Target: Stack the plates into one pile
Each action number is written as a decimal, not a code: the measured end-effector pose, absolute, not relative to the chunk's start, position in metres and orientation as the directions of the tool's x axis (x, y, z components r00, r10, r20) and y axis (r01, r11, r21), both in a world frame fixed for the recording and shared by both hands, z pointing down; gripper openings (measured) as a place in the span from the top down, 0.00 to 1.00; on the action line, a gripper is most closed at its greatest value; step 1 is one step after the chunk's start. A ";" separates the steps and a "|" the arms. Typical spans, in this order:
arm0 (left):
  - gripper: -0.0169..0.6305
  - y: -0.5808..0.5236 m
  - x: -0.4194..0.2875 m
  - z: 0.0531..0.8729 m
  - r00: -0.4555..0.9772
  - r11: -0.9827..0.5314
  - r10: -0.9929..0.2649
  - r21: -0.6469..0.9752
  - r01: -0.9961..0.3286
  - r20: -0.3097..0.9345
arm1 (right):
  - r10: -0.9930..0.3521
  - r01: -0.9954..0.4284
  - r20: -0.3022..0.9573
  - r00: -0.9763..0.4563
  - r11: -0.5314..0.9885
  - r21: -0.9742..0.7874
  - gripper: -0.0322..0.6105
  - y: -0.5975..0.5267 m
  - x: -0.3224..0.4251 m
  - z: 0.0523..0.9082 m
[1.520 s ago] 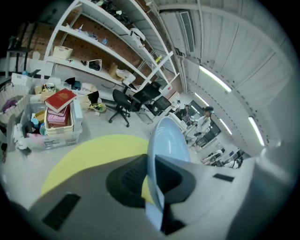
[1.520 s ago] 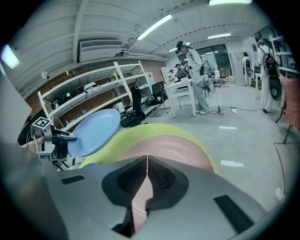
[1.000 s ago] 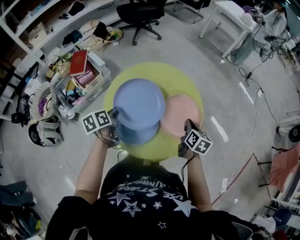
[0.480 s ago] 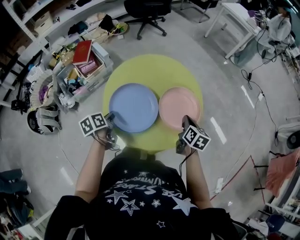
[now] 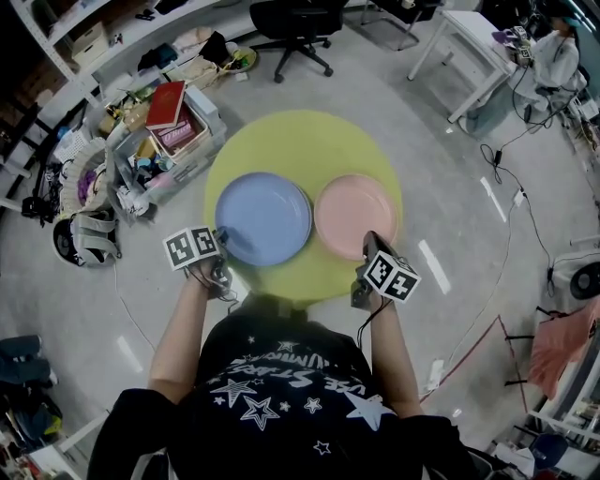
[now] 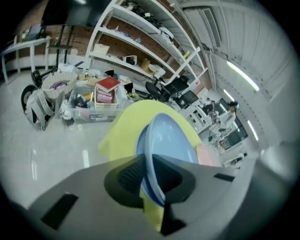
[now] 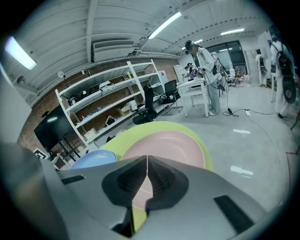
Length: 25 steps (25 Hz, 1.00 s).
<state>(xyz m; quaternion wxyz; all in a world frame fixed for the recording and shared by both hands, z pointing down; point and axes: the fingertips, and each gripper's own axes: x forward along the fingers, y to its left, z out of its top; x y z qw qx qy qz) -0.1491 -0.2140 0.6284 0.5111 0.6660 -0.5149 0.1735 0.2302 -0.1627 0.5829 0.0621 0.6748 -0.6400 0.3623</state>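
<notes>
A light blue plate (image 5: 262,217) rests on a darker blue plate on the left half of the round yellow table (image 5: 309,141). My left gripper (image 5: 221,247) is shut on the light blue plate's near rim. In the left gripper view the pads clamp that rim (image 6: 149,161), and the darker plate's edge (image 6: 147,193) shows just under it. A pink plate (image 5: 356,216) lies flat beside them on the right. My right gripper (image 5: 369,247) hovers at the pink plate's near edge, shut and empty; in the right gripper view its jaws (image 7: 147,158) meet over the pink plate (image 7: 176,147).
A plastic crate (image 5: 164,131) with a red book and clutter stands on the floor left of the table. An office chair (image 5: 295,23) and a white table (image 5: 469,47) are beyond it. Shelving runs along the left wall, and cables trail on the floor to the right.
The light blue plate, held raised above the darker blue one a second ago, has come down onto it, still in the left gripper. The right gripper stays by the pink plate.
</notes>
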 end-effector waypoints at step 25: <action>0.60 -0.207 -0.112 0.601 0.421 -0.177 -0.550 0.392 -0.903 0.721 | -0.831 -0.900 0.552 -0.073 -0.183 -0.395 0.93 -0.166 0.232 0.579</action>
